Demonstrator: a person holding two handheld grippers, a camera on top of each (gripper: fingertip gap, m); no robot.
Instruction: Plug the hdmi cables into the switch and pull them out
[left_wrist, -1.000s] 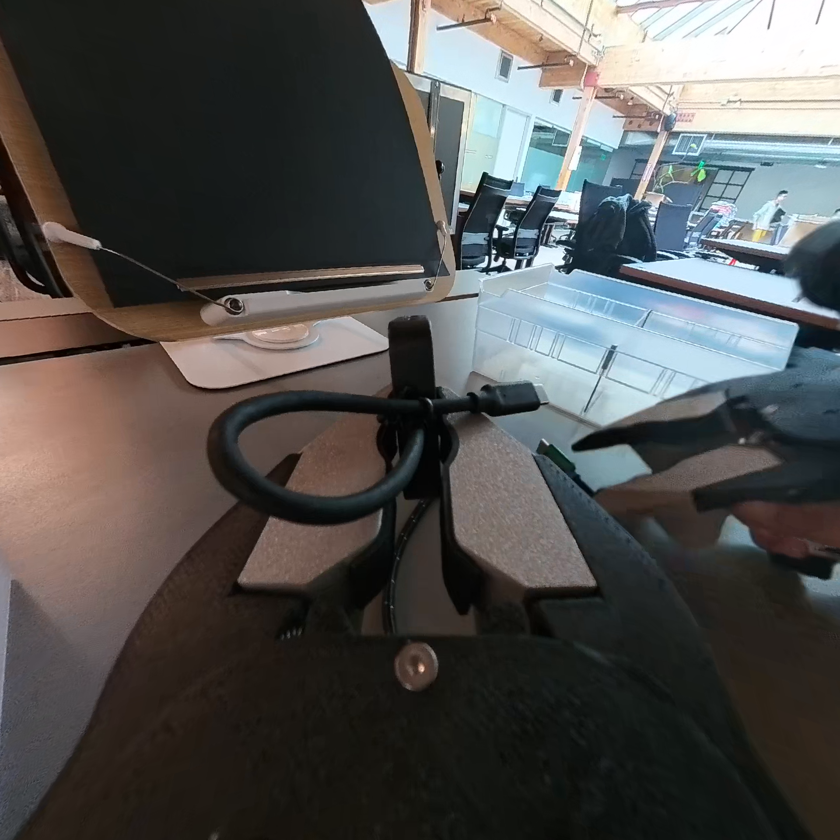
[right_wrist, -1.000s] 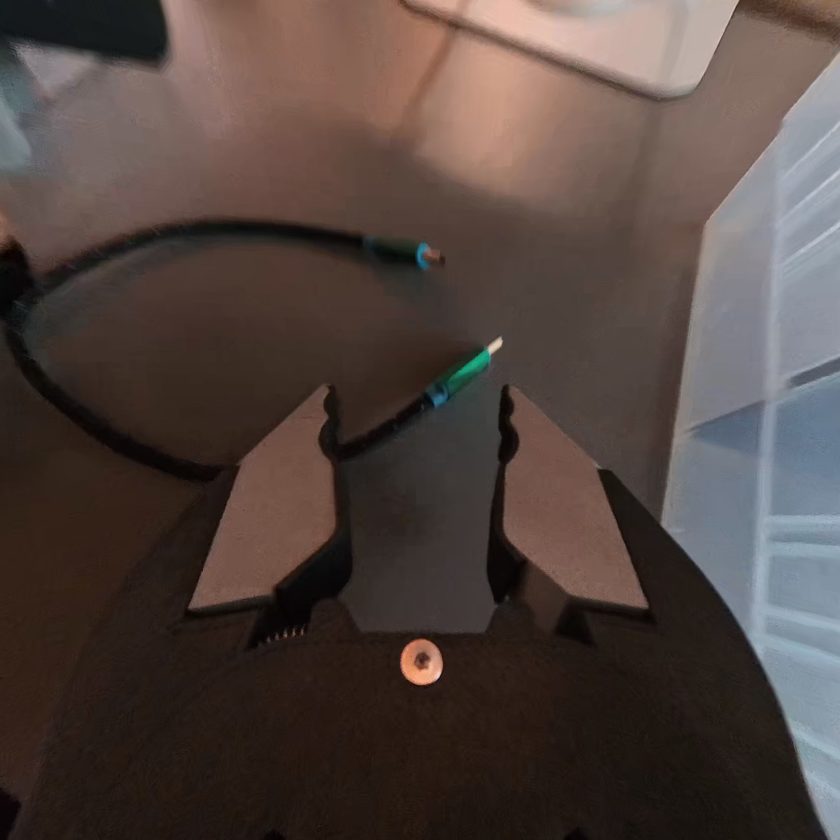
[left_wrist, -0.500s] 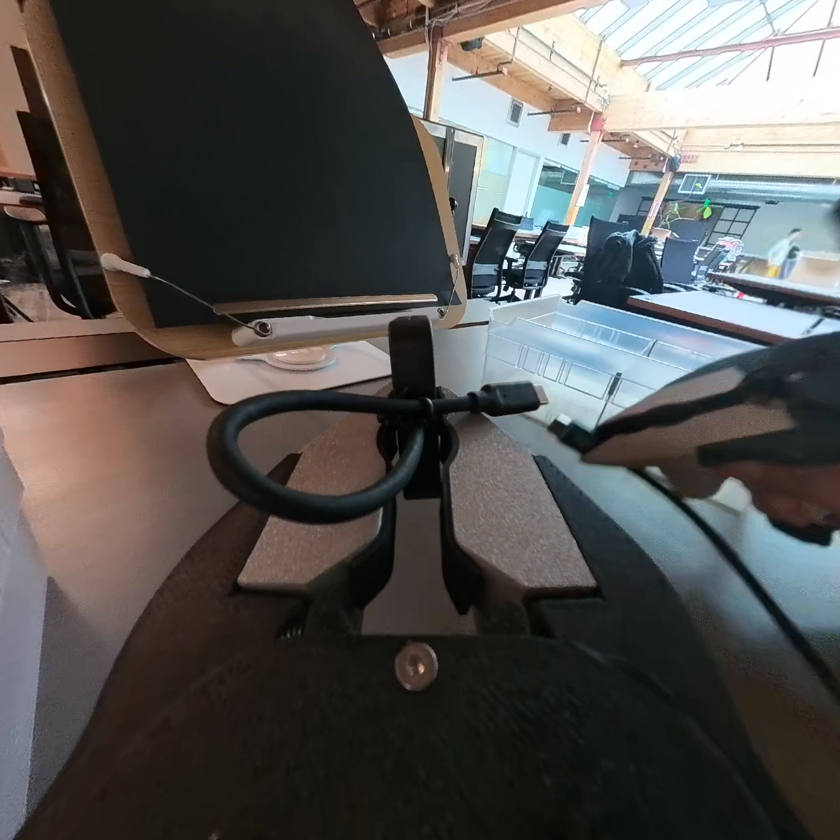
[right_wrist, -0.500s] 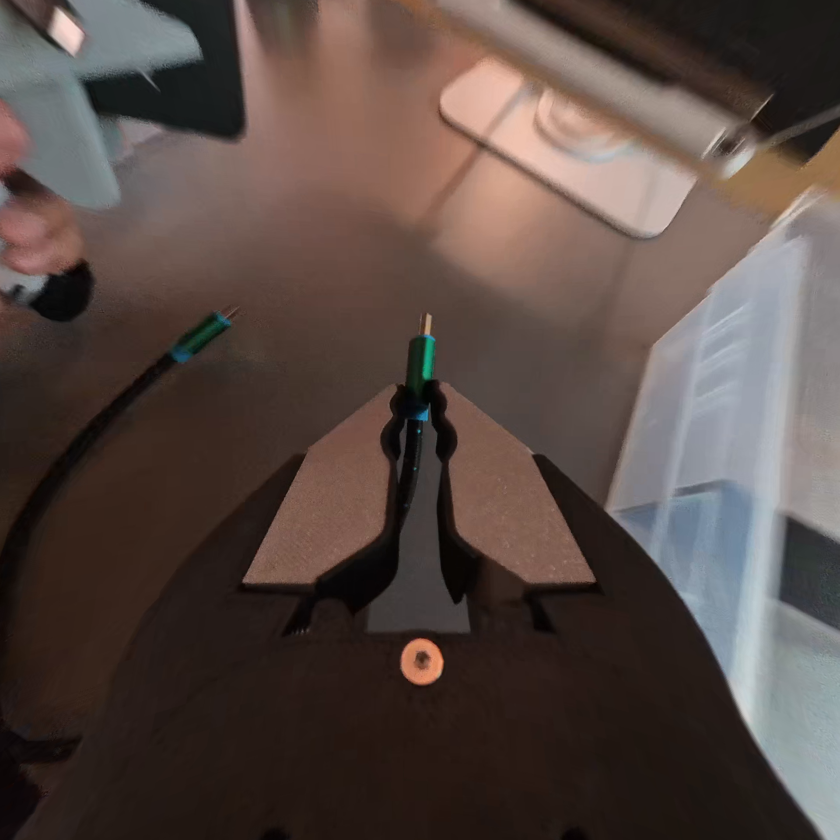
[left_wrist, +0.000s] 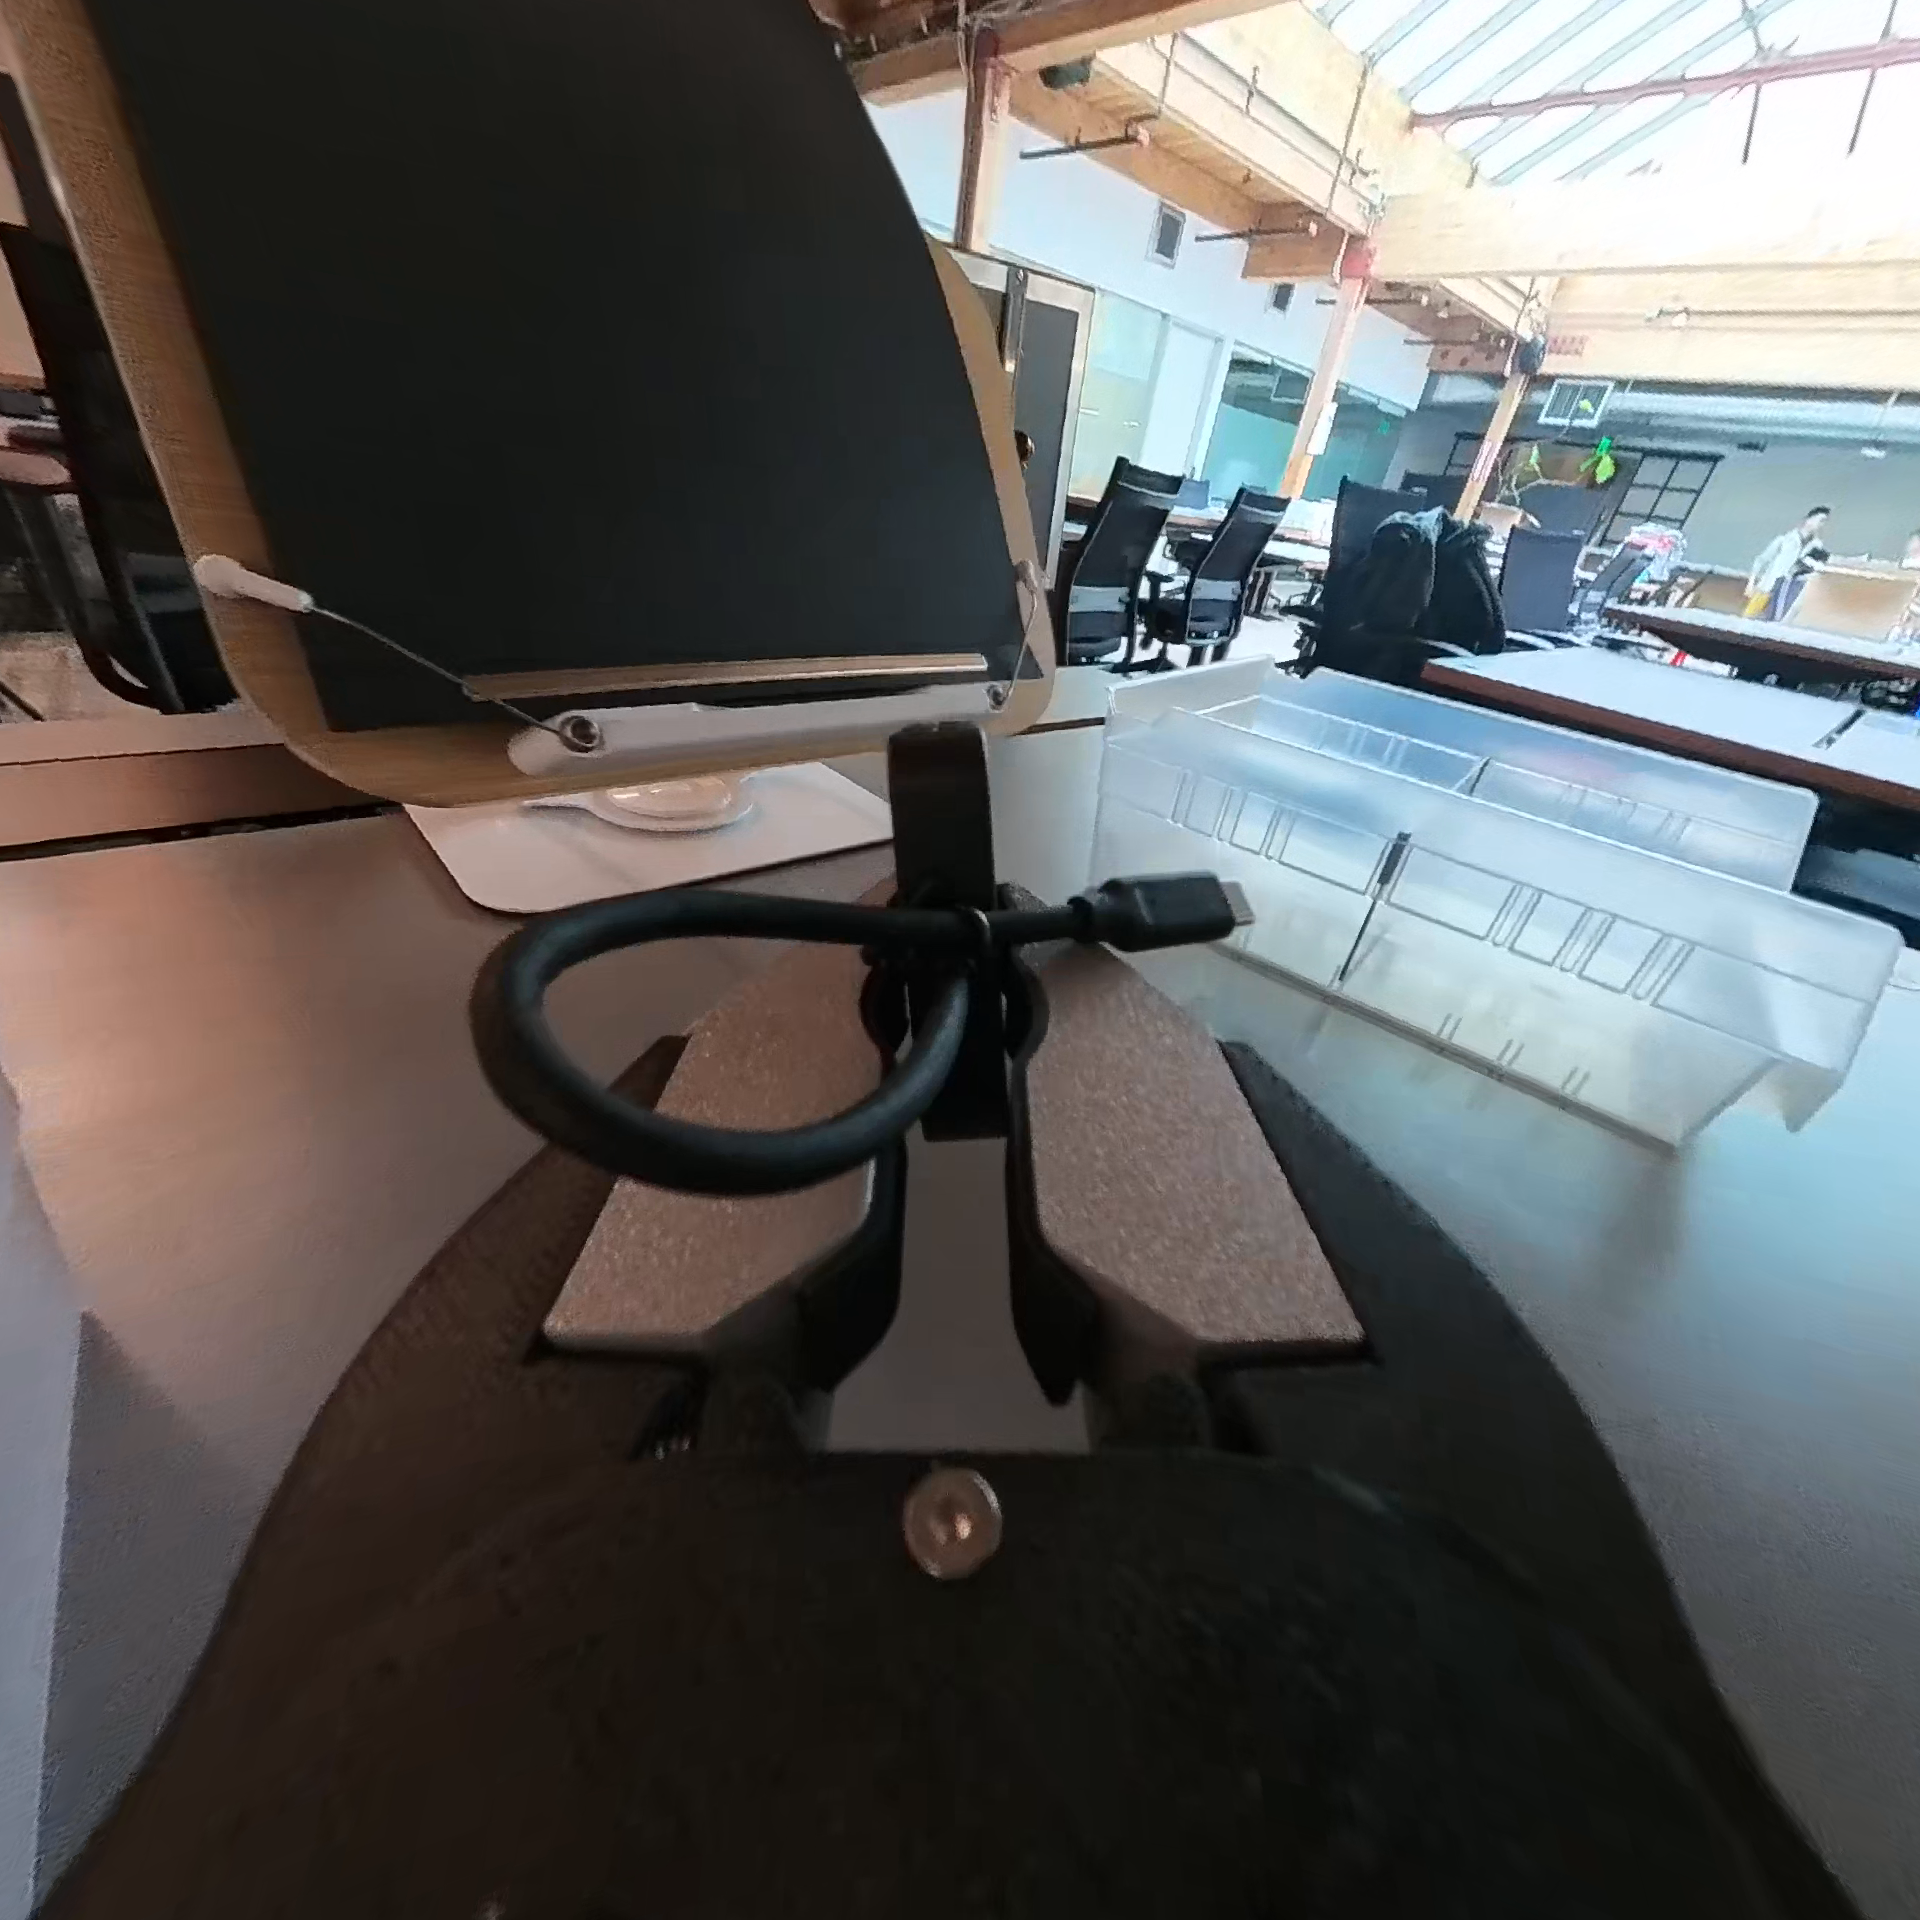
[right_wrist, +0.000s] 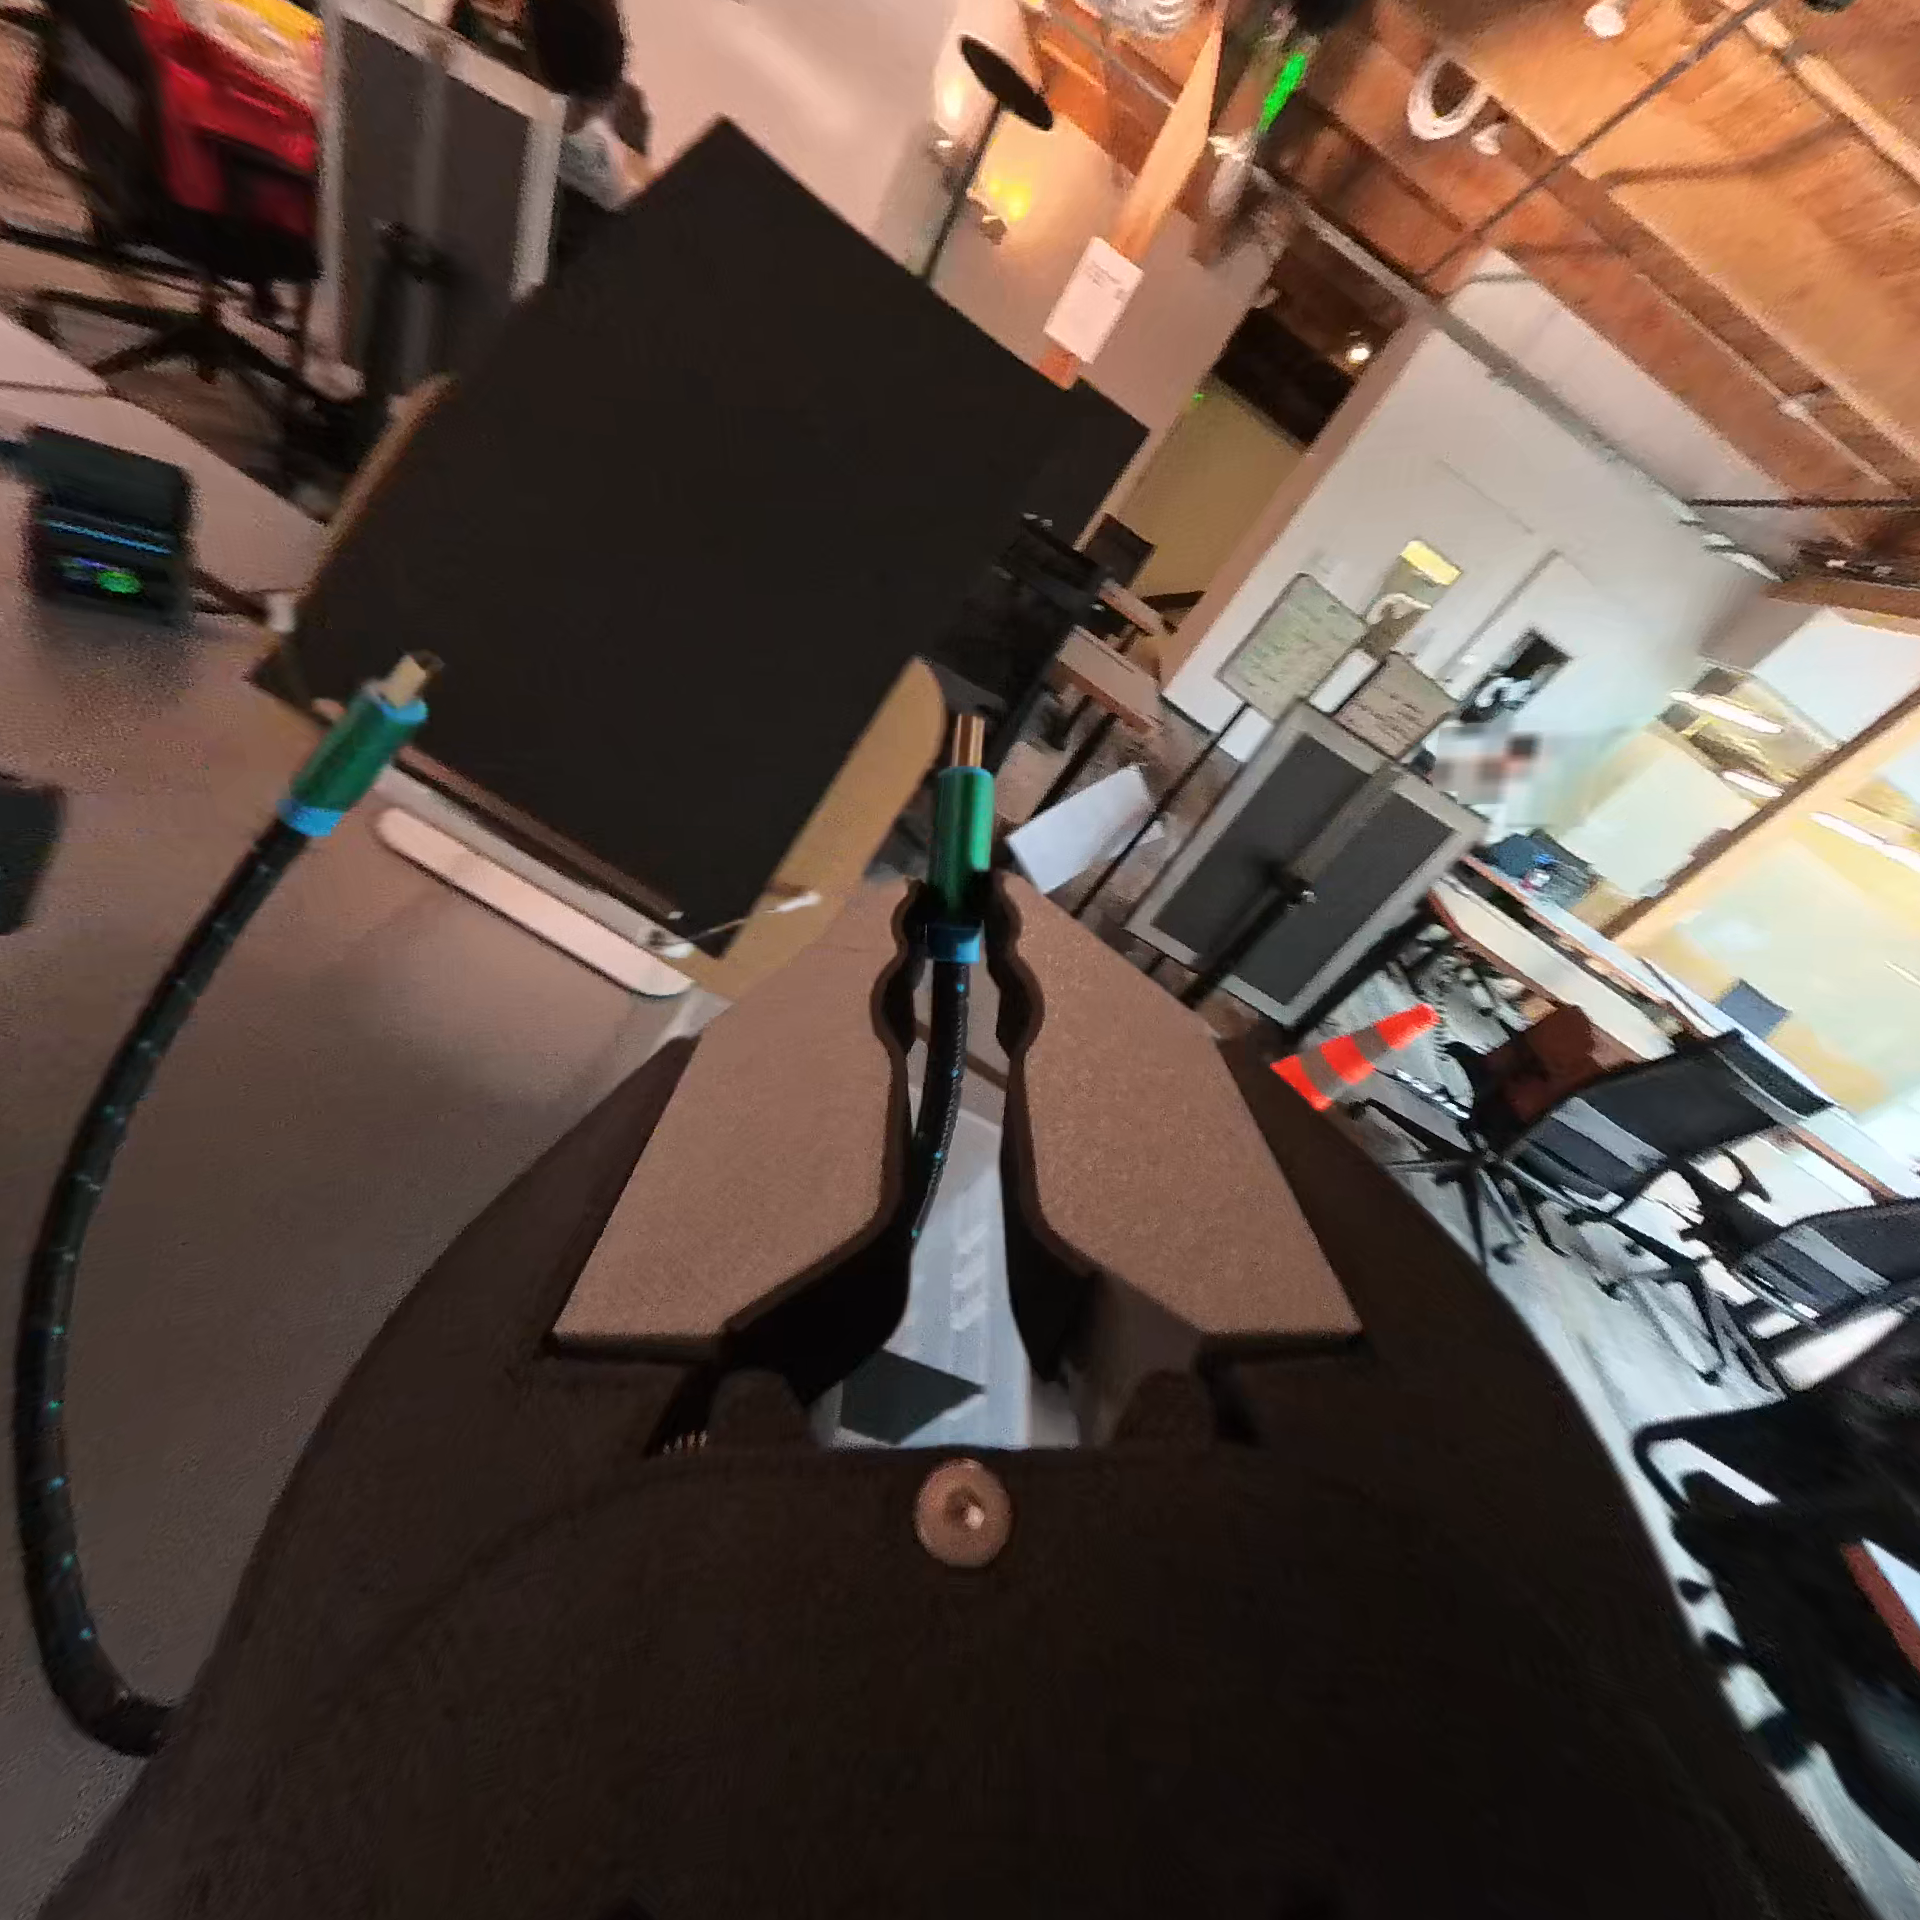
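My left gripper is shut on the black switch, which stands on edge between the pads above the desk. The switch's short black cable loops out to the left, and its black plug points right. My right gripper is shut on a green HDMI plug at its blue collar, with the metal tip pointing away from me. Its black braided cable curves round on the left. The cable's other green plug hangs in the air at the left.
A dark monitor on a white base stands behind on the brown desk. A clear plastic divided bin sits on the right. Office chairs and an orange cone are farther off.
My right gripper closed on the green plug that lay on the desk and lifted it, tilting upward. It has left the left wrist view. My left gripper keeps its grip on the switch.
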